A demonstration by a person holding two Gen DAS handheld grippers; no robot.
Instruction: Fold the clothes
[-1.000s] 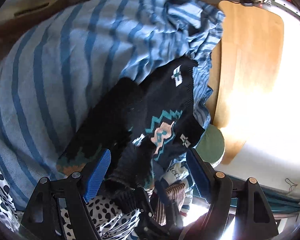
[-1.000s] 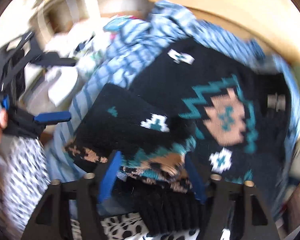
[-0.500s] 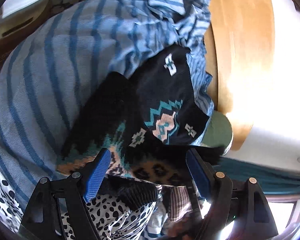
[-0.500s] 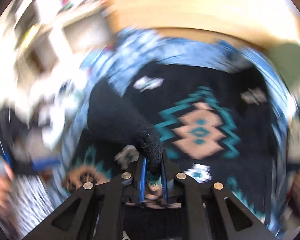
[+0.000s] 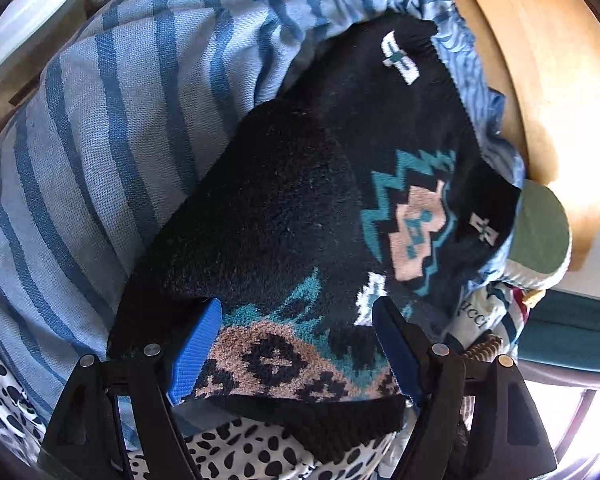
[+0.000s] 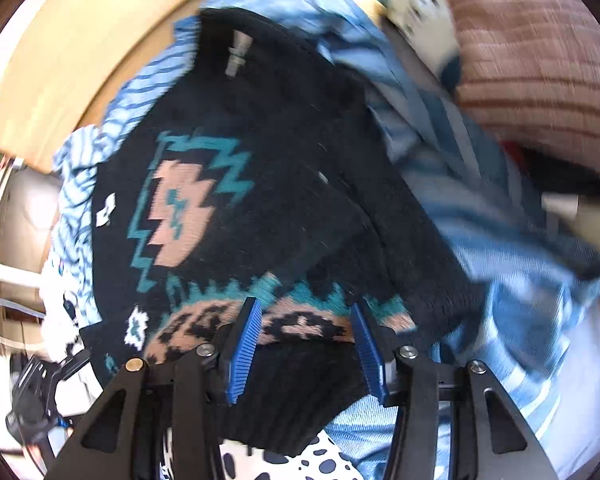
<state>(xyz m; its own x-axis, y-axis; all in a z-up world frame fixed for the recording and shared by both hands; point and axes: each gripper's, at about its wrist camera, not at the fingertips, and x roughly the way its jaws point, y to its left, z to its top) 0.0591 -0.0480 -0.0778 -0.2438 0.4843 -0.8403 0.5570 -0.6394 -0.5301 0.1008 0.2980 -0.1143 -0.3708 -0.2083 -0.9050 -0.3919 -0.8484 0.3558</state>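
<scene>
A black knitted sweater with teal and pink patterns lies folded on a heap of clothes. Its patterned hem and black ribbing point toward both cameras. My left gripper is open, its blue pads standing either side of the hem band without pressing on it. In the right wrist view the sweater fills the middle. My right gripper hovers over the hem, its jaws opening, and the knit lies under them and is not pinched.
A blue striped cloth lies under the sweater and reappears at the right. A white cloth with black spots is nearest the cameras. A wooden tabletop lies beyond, with a green item at its edge. A brown ribbed cushion sits top right.
The right gripper shut on a black fold of the sweater, swung round with it, then let it go and stands apart. The left gripper has moved closer over the hem.
</scene>
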